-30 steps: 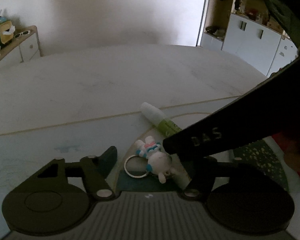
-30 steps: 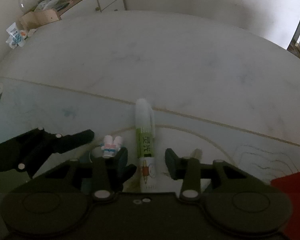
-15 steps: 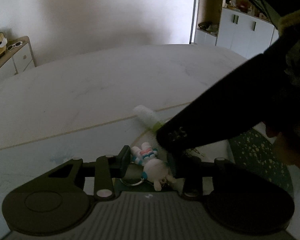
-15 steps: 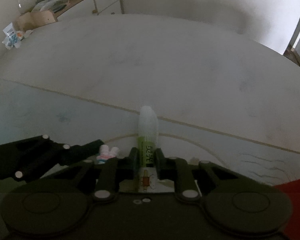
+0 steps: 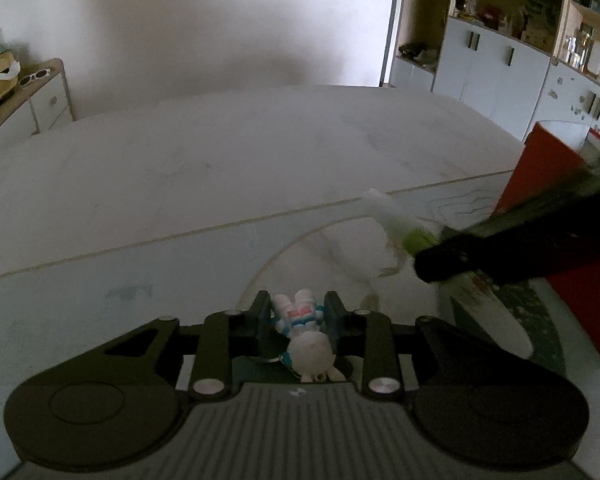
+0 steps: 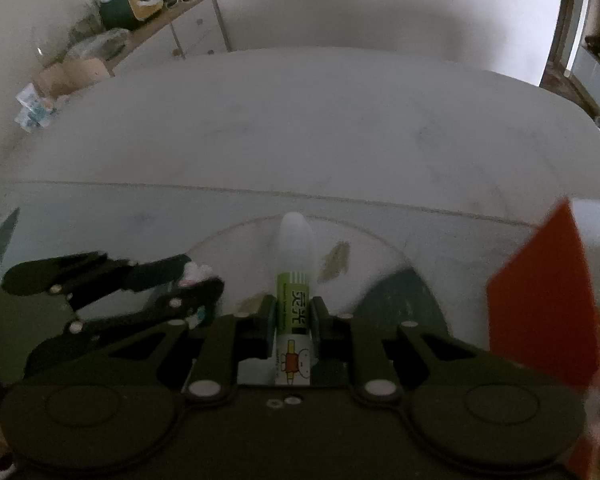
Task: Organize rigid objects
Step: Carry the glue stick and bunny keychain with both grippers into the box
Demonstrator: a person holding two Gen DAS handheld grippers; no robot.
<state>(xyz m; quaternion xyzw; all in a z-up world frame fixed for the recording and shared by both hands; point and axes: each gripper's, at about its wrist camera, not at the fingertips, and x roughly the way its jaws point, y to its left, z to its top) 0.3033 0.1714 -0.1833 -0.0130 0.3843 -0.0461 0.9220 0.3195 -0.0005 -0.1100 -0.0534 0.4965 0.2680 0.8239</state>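
A white bunny keychain (image 5: 306, 344) with blue and pink trim sits between the fingers of my left gripper (image 5: 298, 308). The jaws are closing and both pads press on its sides. In the right wrist view the same left gripper (image 6: 198, 278) shows at the lower left with the bunny keychain (image 6: 196, 271) in its tips. My right gripper (image 6: 294, 312) is shut on a green-and-white glue stick (image 6: 294, 248), whose pale cap points away from me. From the left wrist view the glue stick (image 5: 392, 220) hangs blurred above the mat, with the right gripper (image 5: 426, 258) holding it.
A pale printed mat (image 5: 140, 280) covers the near part of the white table (image 5: 260, 140). A red box (image 5: 540, 176) stands at the right; the same red box (image 6: 540, 300) is close to my right gripper. Cabinets and shelves line the walls.
The left jaws have closed from wide apart onto the bunny keychain. The right gripper shut on the glue stick, then carried it up and to the right, off the mat.
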